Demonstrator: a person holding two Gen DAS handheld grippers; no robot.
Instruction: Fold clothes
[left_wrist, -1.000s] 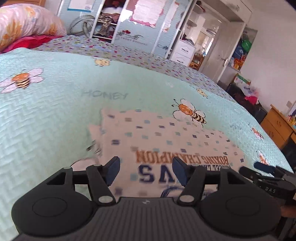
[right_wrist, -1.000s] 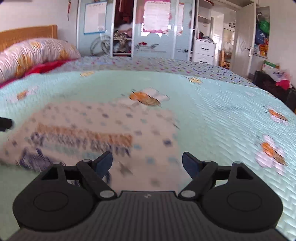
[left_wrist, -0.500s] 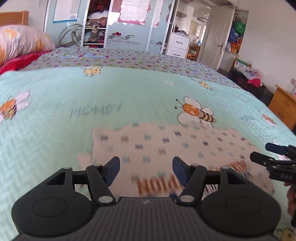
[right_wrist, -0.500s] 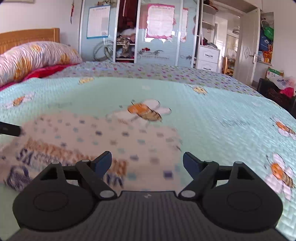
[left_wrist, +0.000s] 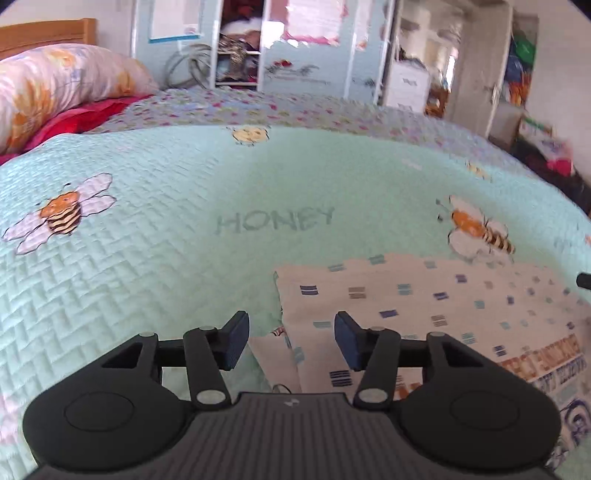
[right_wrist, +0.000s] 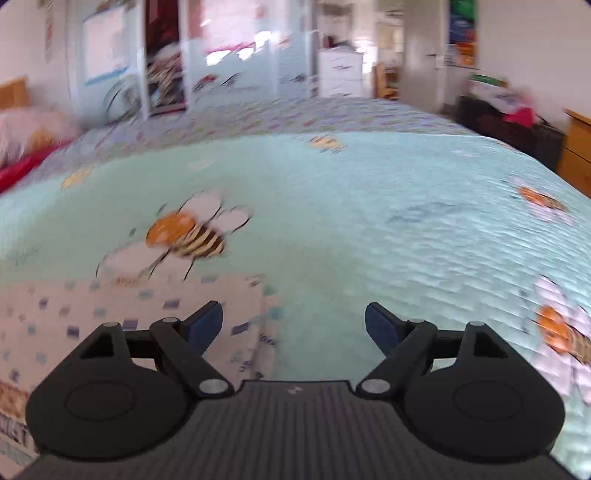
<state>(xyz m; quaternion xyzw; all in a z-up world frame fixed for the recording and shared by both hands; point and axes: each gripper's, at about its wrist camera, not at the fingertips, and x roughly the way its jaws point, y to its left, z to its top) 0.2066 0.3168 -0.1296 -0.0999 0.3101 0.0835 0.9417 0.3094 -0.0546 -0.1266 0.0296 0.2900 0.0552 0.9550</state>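
A cream T-shirt (left_wrist: 424, 306) with small coloured squares and a printed text panel lies flat and folded on the mint bee bedspread (left_wrist: 184, 240). My left gripper (left_wrist: 291, 341) hovers over the shirt's left edge. Its jaws are closing, the cloth edge lies below the gap, and the pads press on nothing. In the right wrist view the same shirt (right_wrist: 110, 314) fills the lower left. My right gripper (right_wrist: 293, 326) stands open over the shirt's right edge, its left finger above the cloth and its right finger above bare bedspread (right_wrist: 369, 221). That view is blurred.
A floral pillow (left_wrist: 55, 85) lies at the head of the bed, far left. Wardrobe doors (left_wrist: 295, 48) and a white drawer unit (right_wrist: 340, 74) stand beyond the bed. A wooden dresser (right_wrist: 576, 147) is at the right.
The left gripper slid from the shirt's middle to its left edge and its jaws narrowed a little. The right gripper slid to the shirt's right edge, still open.
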